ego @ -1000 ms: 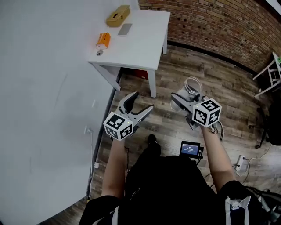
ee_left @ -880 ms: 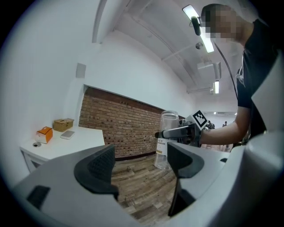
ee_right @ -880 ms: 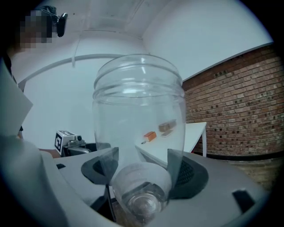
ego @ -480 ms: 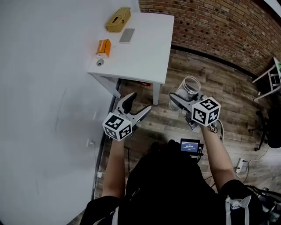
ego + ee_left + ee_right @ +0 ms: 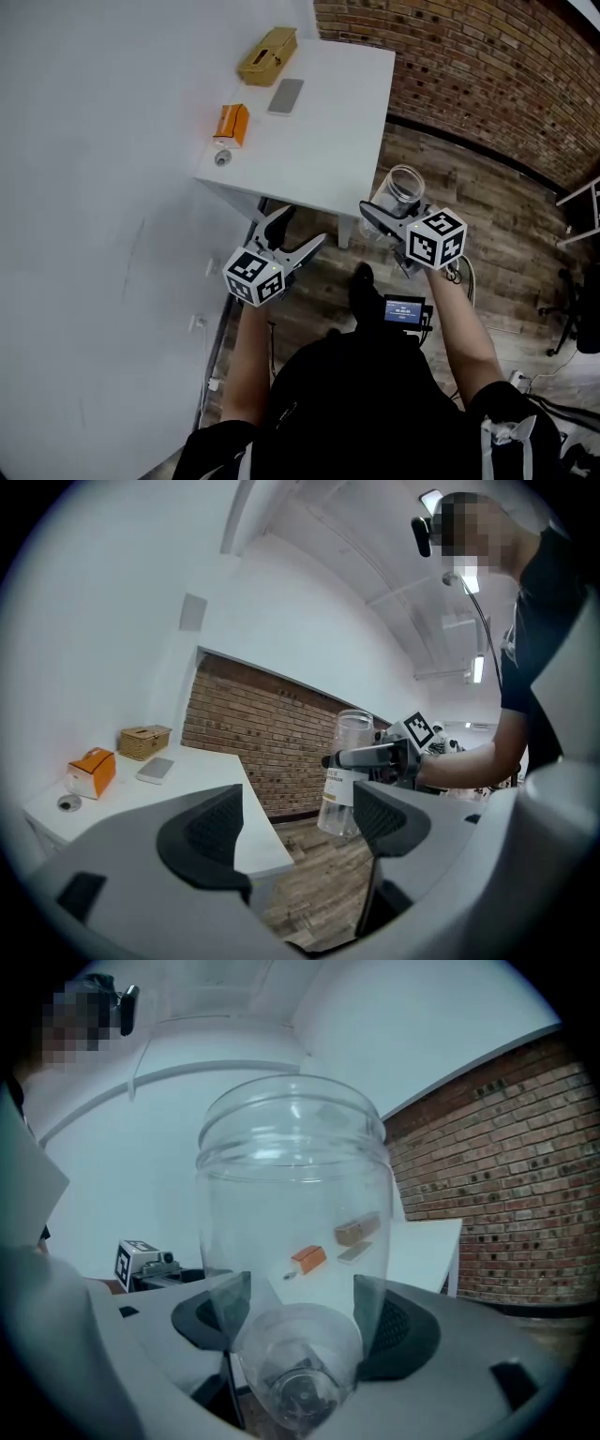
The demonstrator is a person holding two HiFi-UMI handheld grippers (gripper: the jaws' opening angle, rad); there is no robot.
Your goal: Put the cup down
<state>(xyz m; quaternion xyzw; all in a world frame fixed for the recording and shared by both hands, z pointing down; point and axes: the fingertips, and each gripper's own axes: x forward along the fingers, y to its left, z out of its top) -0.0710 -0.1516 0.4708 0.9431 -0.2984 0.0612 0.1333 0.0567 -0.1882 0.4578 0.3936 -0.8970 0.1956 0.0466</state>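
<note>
A clear plastic cup (image 5: pixel 401 188) is held upright in the air by my right gripper (image 5: pixel 380 217), shut on its lower part, just off the near right corner of the white table (image 5: pixel 352 112). The cup (image 5: pixel 295 1232) fills the right gripper view, with the right gripper (image 5: pixel 298 1321) clamped on its base. In the left gripper view the cup (image 5: pixel 345 772) hangs beyond the table's near corner. My left gripper (image 5: pixel 286 234) stands open and empty below the table's front edge, its jaws (image 5: pixel 295 832) well apart.
On the table lie an orange box (image 5: pixel 231 123), a small round cap (image 5: pixel 221 158), a grey phone (image 5: pixel 286 96) and a tan wicker box (image 5: pixel 266 55). A white wall runs on the left, a brick wall at the back. The floor is wooden planks (image 5: pixel 487 244).
The view has shifted toward the table, which now lies closer below both grippers. The cup stays gripped in the right gripper; the left stays open.
</note>
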